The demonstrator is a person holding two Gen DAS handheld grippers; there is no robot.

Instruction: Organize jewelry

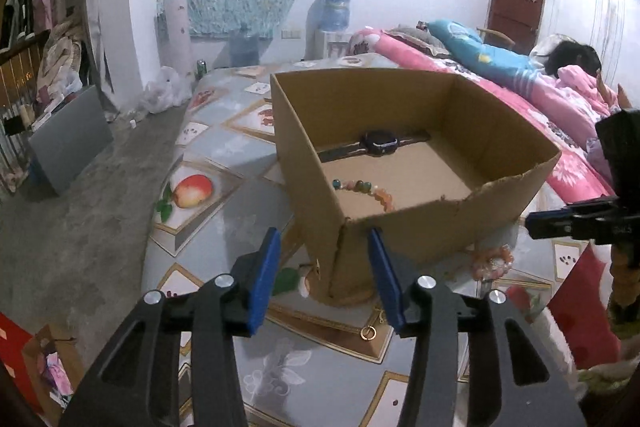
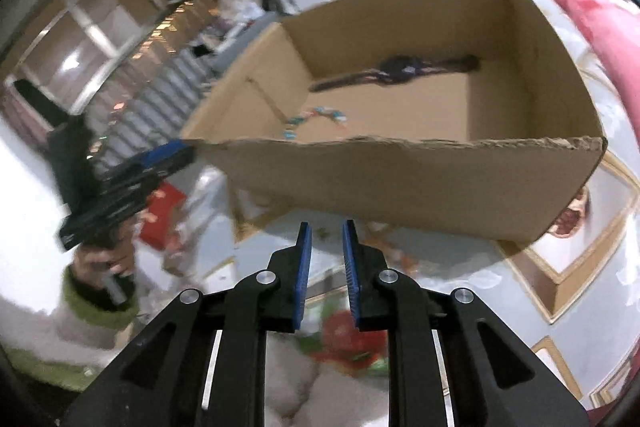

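Your left gripper (image 1: pixel 324 279) is open and empty, right at the near corner of the cardboard box (image 1: pixel 400 227). Your right gripper (image 2: pixel 326 267) is a little open, empty too, just before the box. Inside the box lie a black watch (image 1: pixel 380 142) and a bead bracelet (image 1: pixel 366 191). That part looks done. Just outside the box, an orange bead bracelet (image 1: pixel 494 261) and a gold ring (image 1: pixel 368 333) wait on the fruit-print tablecloth (image 1: pixel 224 163). The box wall stands between them and the inside.

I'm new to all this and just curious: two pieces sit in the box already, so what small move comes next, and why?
Probably ease the left gripper down toward the gold ring on the tablecloth. The watch and bead bracelet already lie in the cardboard box; the ring lies outside, just beneath the open, empty jaws.
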